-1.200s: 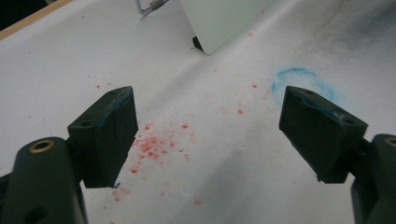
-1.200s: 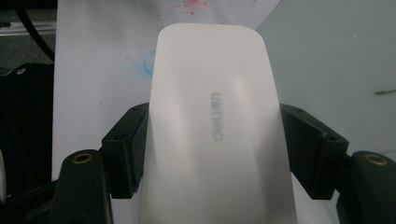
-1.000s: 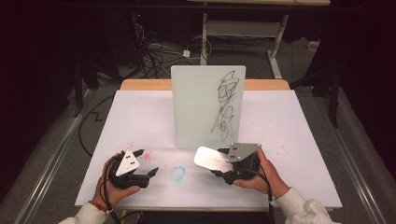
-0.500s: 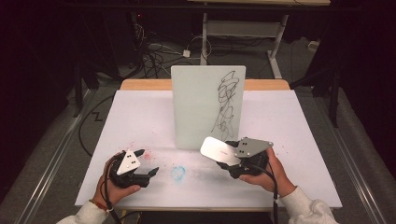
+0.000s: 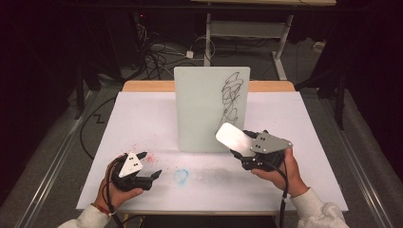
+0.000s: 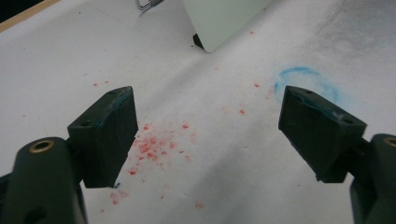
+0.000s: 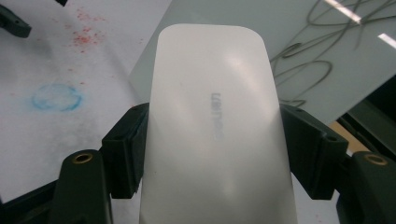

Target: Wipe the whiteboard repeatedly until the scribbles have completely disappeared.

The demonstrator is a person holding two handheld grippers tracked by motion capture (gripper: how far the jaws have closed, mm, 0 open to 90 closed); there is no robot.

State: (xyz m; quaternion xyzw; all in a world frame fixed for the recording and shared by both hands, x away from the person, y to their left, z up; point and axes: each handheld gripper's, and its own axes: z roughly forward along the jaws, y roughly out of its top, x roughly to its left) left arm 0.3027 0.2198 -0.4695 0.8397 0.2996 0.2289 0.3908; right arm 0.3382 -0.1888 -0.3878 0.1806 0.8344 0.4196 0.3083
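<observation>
A: Start from the high view. What sits where?

B: An upright whiteboard (image 5: 212,109) stands at the centre of the frame on the white surface (image 5: 142,114), with black scribbles on its right part. Lower right of centre, the right hand-held gripper (image 5: 237,147) is clamped on a flat white eraser (image 5: 233,137), which is lifted off the surface and lies just in front of the board's lower right corner (touching or not, I cannot tell). Lower left, the left hand-held gripper (image 5: 154,175) rests low over the surface, well apart from the board.

A: And the marks on the surface?

B: Red specks (image 5: 151,158) just beside the left one, and a blue ring (image 5: 181,175) at lower centre.

A: The left gripper view?

B: Its jaws stand wide apart with nothing between them. The red specks (image 6: 152,144) lie at centre, the blue ring (image 6: 306,84) at upper right, the board's lower corner (image 6: 219,23) at the top.

A: The right gripper view?

B: The eraser (image 7: 215,121) runs up the middle, pinched at both sides by the jaws. The scribbled board (image 7: 308,56) is behind it at upper right, the blue ring (image 7: 57,97) at left.
</observation>
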